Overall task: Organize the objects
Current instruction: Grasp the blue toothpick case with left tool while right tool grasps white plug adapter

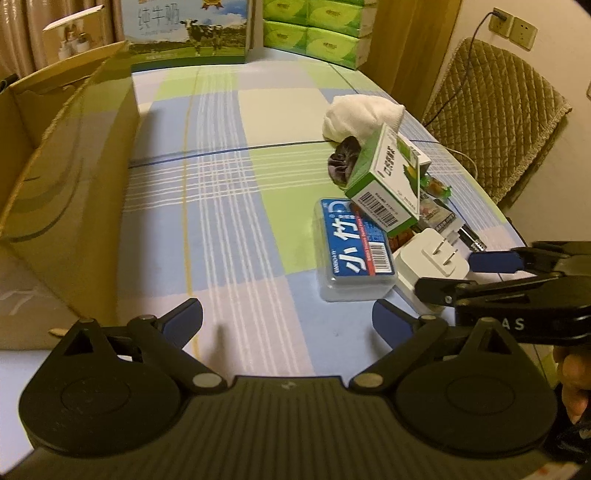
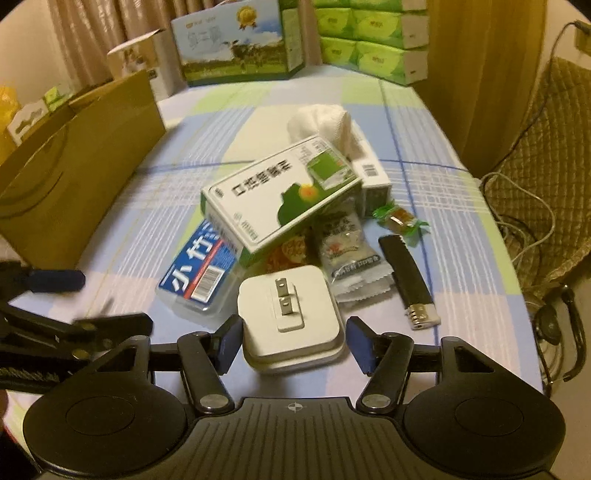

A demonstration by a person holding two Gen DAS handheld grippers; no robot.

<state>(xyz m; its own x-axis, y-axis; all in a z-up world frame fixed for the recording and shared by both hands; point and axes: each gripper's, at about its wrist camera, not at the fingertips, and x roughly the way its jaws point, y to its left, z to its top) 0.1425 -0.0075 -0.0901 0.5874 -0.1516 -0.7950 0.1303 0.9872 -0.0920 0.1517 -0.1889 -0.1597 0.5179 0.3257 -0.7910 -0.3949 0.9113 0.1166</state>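
Note:
A white plug charger (image 2: 291,314) lies prongs up at the near end of a pile on the checked tablecloth (image 2: 461,258). My right gripper (image 2: 293,345) is open and straddles the charger: its left pad touches the side, its right pad stands just off it. Behind are a green-and-white box (image 2: 280,192), a blue-labelled clear case (image 2: 199,273), a snack packet (image 2: 343,254), a black lighter (image 2: 406,277), a candy (image 2: 400,219) and a white cloth (image 2: 321,122). My left gripper (image 1: 288,323) hangs wide open over bare cloth, left of the case (image 1: 354,247) and the charger (image 1: 432,262).
An open cardboard box (image 1: 66,184) stands along the table's left side. A milk carton (image 1: 188,33) and green tissue packs (image 1: 314,29) line the far edge. A quilted chair (image 1: 495,122) with cables sits to the right. A dark crumpled item (image 1: 341,162) lies by the cloth.

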